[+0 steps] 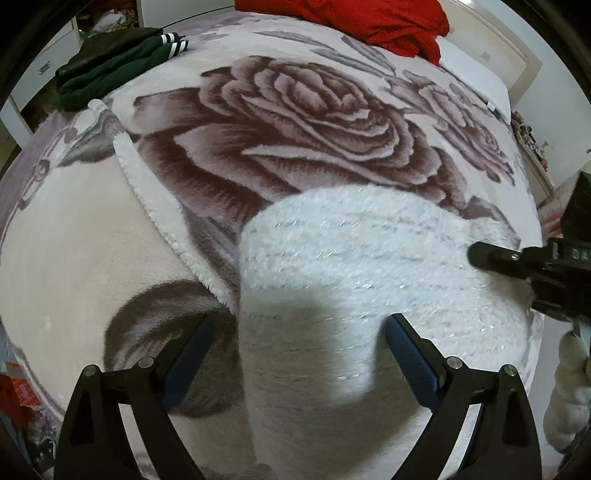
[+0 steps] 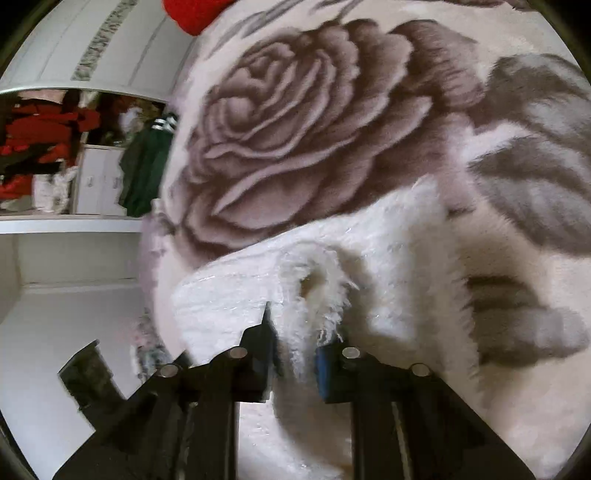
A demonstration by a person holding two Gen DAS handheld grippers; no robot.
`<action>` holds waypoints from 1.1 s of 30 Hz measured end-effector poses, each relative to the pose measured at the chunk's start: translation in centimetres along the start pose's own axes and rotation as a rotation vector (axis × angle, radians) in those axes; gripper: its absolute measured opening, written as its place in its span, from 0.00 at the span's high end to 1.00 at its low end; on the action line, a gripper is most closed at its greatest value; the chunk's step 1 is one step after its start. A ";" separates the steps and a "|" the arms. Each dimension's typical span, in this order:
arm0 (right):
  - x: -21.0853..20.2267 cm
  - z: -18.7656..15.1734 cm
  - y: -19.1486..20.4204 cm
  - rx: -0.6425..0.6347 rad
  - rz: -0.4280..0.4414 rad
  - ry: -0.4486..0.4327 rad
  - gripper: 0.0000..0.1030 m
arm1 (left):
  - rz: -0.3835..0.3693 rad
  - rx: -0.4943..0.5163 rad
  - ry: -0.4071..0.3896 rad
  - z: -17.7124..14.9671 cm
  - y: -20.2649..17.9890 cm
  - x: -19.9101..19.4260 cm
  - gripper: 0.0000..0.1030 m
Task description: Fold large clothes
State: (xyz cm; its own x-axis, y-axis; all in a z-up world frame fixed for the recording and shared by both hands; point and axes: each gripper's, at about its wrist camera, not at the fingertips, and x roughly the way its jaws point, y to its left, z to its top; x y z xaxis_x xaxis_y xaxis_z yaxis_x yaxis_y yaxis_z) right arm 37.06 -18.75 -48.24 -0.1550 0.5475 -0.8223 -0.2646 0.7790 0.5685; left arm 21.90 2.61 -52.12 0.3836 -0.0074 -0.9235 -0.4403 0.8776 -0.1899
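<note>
A fluffy white sweater (image 1: 354,280) with thin glittery threads lies folded on a bed covered by a rose-patterned blanket (image 1: 295,110). My left gripper (image 1: 299,343) is open and hovers above the sweater's near left part, holding nothing. My right gripper (image 2: 295,332) is shut on a bunched fold of the white sweater (image 2: 314,288) at its right edge. In the left wrist view the right gripper (image 1: 524,266) comes in from the right at the sweater's side.
A dark green garment with white stripes (image 1: 110,62) lies at the bed's far left. A red garment (image 1: 351,18) lies at the far end. A white drawer unit (image 2: 99,177) and shelves stand beside the bed.
</note>
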 end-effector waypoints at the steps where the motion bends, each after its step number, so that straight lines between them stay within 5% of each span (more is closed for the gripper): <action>1: -0.5 -0.3 0.6 -0.001 0.009 -0.013 0.84 | -0.007 -0.003 -0.011 0.2 0.0 -0.6 0.07; 6: -7.8 -1.1 2.0 0.063 0.081 -0.150 0.86 | -0.026 -0.023 -0.038 0.7 -0.2 -2.1 0.06; 10: -10.1 0.3 0.0 0.092 0.002 -0.223 0.86 | -0.067 -0.037 -0.006 1.3 -0.7 0.1 0.05; 14: -3.5 2.2 -5.3 0.139 -0.178 -0.067 0.85 | -0.038 0.020 0.022 1.7 -1.1 2.5 0.00; 17: -0.8 2.2 -5.8 0.098 -0.199 -0.019 0.81 | -0.029 0.040 0.023 1.9 -0.7 2.9 0.00; 25: -5.2 -1.4 -8.1 0.241 0.137 0.070 0.45 | -0.010 0.026 0.026 1.2 0.2 2.4 0.00; 31: -3.2 -6.6 -8.8 0.198 0.189 0.201 0.41 | 0.042 0.060 0.003 0.9 -0.3 1.3 0.00; 33: -2.9 -7.2 -8.4 0.167 0.180 0.172 0.57 | 0.064 0.060 0.004 0.2 -0.1 0.3 0.00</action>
State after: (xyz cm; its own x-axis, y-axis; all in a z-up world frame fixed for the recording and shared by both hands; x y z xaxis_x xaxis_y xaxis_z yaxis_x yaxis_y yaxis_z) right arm 32.88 -29.04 -50.81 -0.3481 0.6329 -0.6915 -0.0601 0.7211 0.6902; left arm 22.26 2.62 -52.29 0.3524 0.0481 -0.9346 -0.4147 0.9033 -0.1099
